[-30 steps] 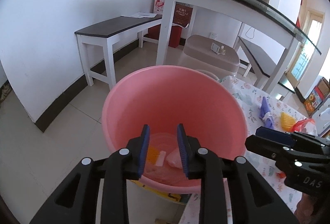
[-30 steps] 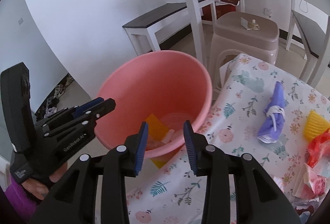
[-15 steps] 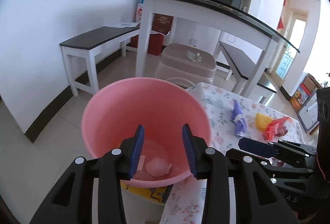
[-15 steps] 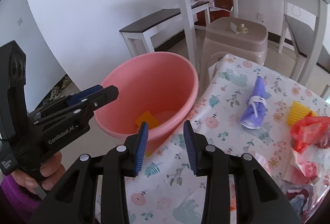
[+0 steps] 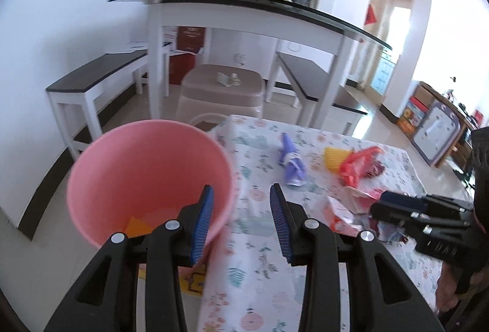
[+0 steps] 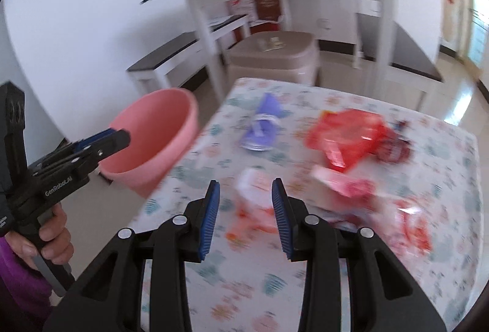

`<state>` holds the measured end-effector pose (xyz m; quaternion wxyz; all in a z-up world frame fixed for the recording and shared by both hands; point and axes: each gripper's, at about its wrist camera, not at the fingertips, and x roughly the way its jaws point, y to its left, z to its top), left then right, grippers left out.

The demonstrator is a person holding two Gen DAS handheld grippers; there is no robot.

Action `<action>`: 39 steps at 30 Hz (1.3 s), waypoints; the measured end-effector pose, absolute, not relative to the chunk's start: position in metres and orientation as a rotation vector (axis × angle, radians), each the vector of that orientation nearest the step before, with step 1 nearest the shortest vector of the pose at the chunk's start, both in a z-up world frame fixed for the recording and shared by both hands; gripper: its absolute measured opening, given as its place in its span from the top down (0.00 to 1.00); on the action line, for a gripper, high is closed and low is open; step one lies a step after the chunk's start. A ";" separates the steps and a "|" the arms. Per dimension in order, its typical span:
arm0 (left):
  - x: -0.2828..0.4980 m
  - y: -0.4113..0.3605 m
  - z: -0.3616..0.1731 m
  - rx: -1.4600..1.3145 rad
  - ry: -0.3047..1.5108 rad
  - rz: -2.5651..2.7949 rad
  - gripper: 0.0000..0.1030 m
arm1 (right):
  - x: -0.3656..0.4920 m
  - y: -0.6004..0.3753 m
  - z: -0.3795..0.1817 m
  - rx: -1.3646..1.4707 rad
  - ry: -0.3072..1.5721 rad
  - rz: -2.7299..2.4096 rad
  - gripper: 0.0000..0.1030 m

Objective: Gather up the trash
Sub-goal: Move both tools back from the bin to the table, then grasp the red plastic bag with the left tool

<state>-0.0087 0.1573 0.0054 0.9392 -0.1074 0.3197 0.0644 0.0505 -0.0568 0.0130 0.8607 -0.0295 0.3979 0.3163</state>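
Crumpled red wrapper and purple pouch lying on the floral tabletop, pouch's long axis running toward the far edge; pink bucket just beside. Left gripper and right gripper fingers both spread, gripping nothing

Left gripper: black moulded plastic frame, two fingers faced with ribbed blue pads; four round silver screw heads across the linkage; triangular cut-outs in the outer arms. Seen from the side in the right wrist view, its body carries white lettering "GenRobot.AI" and a boxy black camera housing with two round lenses.

Right gripper: same build, black frame, ribbed blue pads, four silver screws (white lettering on its side is only partly legible).

Person's hand: wrapped on the grey-edged handle; purple sleeve below.
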 end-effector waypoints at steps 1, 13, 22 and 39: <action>-0.007 0.153 0.005 -0.214 0.657 0.116 0.64 | 0.051 -0.065 0.014 -0.054 0.831 0.646 0.65; 0.016 0.095 -0.008 -0.136 0.732 -0.043 0.64 | 0.066 -0.148 0.012 0.040 0.818 0.454 0.65; 0.048 0.071 -0.008 -0.096 0.758 -0.104 0.64 | 0.079 -0.181 0.001 0.110 0.830 0.413 0.65; 0.162 0.026 -0.026 0.056 0.827 -0.294 0.60 | 0.109 -0.217 -0.018 0.219 0.886 0.396 0.65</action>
